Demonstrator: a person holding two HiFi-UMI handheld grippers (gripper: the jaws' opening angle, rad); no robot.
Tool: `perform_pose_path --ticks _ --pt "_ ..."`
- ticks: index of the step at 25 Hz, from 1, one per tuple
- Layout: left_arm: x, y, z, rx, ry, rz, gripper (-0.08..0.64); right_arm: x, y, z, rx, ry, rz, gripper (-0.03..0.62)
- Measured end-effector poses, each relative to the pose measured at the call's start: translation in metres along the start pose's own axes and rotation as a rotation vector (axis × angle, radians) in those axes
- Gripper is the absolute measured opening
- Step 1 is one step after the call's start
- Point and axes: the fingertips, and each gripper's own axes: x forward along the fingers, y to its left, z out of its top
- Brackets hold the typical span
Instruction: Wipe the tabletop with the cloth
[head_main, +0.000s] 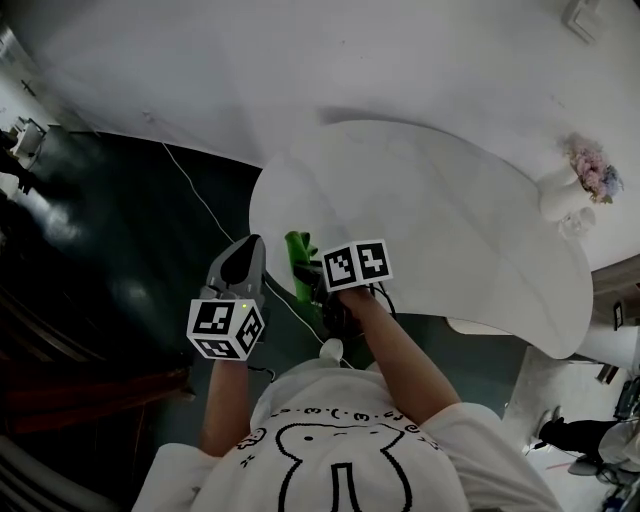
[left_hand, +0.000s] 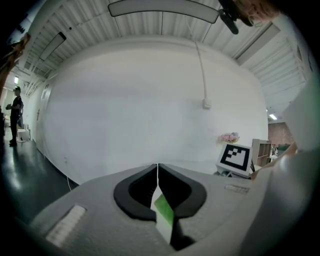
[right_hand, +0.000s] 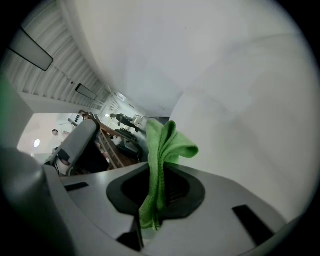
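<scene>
One green cloth clamped in right claw, left claw closed.

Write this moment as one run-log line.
right claw: shut on cloth | left claw: shut | cloth: green, at tabletop edge

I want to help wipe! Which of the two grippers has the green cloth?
The right gripper: its jaws pinch the green cloth, which sticks up between them. The left gripper has its jaws closed tip to tip.
</scene>
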Motion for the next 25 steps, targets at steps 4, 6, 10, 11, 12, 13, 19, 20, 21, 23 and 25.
perform_pose_path --ticks 4,6,10,11,12,13,19,20,21,23,25 --pt "0.013 -0.02 0.007 0.003 -0.01 -0.023 0.02 -0.029 -0.003 0.015 -0.034 -0.063 -0.013 0.043" --pt "0.018 -0.03 0.01 0.004 -0.011 -0.034 0.021 -0.044 -0.004 0.022 -0.053 -0.094 -0.017 0.042" --pt "0.024 -0.046 0.018 0.008 -0.018 -0.053 0.02 -0.07 -0.005 0.031 -0.084 -0.14 -0.036 0.043" --pt "0.027 -0.051 0.02 0.009 -0.02 -0.057 0.021 -0.077 -0.006 0.033 -0.09 -0.149 -0.039 0.043" --pt "0.031 -0.056 0.023 0.01 -0.022 -0.061 0.021 -0.085 -0.008 0.036 -0.095 -0.159 -0.041 0.043" --pt "0.034 -0.061 0.025 0.011 -0.026 -0.065 0.021 -0.093 -0.009 0.038 -0.101 -0.169 -0.044 0.043" --pt "0.051 -0.097 0.041 0.023 -0.05 -0.098 0.021 -0.141 -0.02 0.052 -0.138 -0.246 -0.081 0.043" --pt "0.054 -0.103 0.043 0.028 -0.052 -0.106 0.02 -0.149 -0.022 0.054 -0.139 -0.261 -0.085 0.043" --pt "0.057 -0.11 0.045 0.033 -0.055 -0.113 0.021 -0.157 -0.025 0.057 -0.141 -0.277 -0.09 0.043" --pt "0.063 -0.122 0.05 0.039 -0.063 -0.125 0.02 -0.174 -0.03 0.062 -0.156 -0.308 -0.104 0.043" --pt "0.069 -0.135 0.054 0.042 -0.074 -0.137 0.021 -0.19 -0.035 0.064 -0.173 -0.333 -0.118 0.043"
